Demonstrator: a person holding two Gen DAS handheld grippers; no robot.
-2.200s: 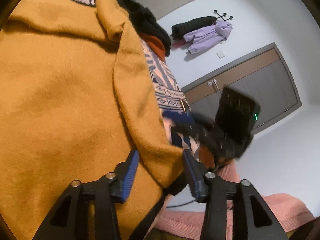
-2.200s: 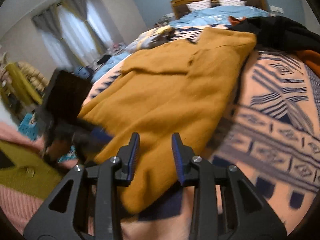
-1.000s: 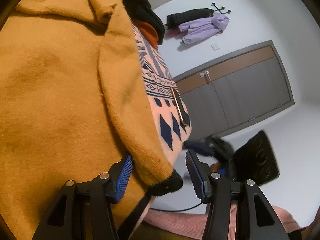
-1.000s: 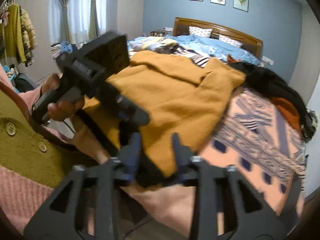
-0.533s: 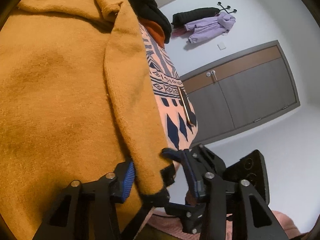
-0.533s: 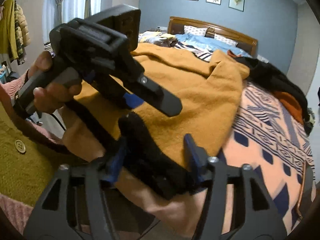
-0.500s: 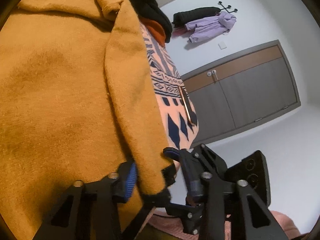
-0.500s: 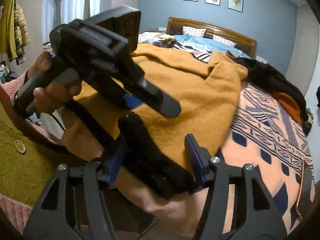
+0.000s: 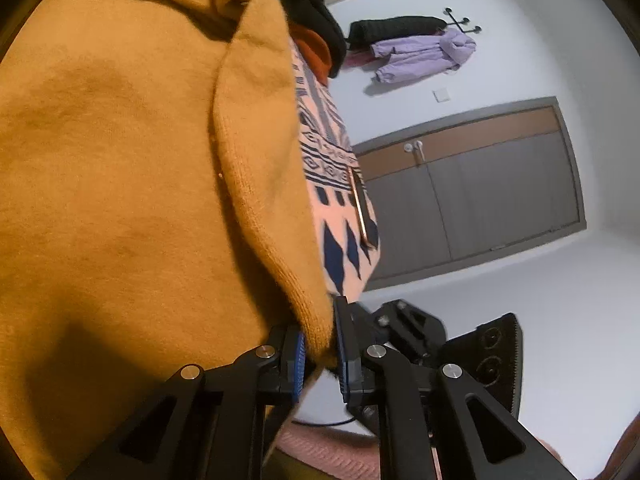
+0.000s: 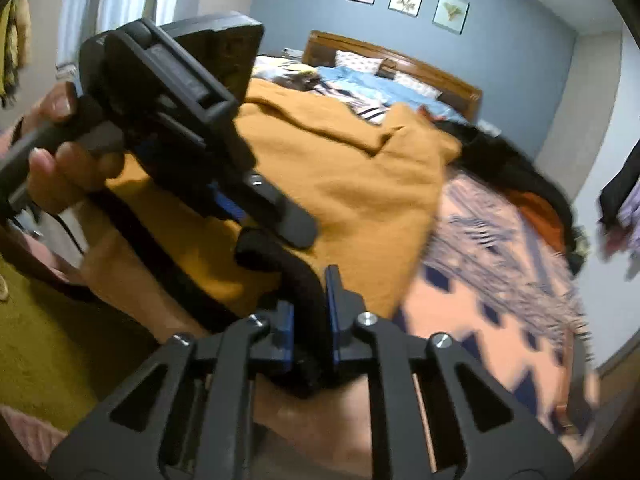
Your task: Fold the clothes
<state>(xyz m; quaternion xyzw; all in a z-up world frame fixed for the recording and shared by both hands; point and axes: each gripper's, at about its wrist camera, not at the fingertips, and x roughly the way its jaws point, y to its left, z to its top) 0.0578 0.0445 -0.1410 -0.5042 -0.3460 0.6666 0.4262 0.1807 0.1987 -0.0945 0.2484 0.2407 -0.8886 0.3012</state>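
Patterned bedspread (image 10: pixel 500 264) fills the right of our frame; the mustard sweater (image 10: pixel 340 176) sprawls centre. Our left gripper (image 9: pixel 320 344) pinches its sleeve end, right gripper (image 10: pixel 308 312) clamps the black cuff (image 10: pixel 296 276), likely to straighten it.

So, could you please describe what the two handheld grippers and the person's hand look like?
Both the left gripper and right gripper are matte black, with triangular cut-out linkages, silver pivot screws and blue finger pads. The bare left hand wraps a black handle trailing a black cable; a pink knitted sleeve shows below.
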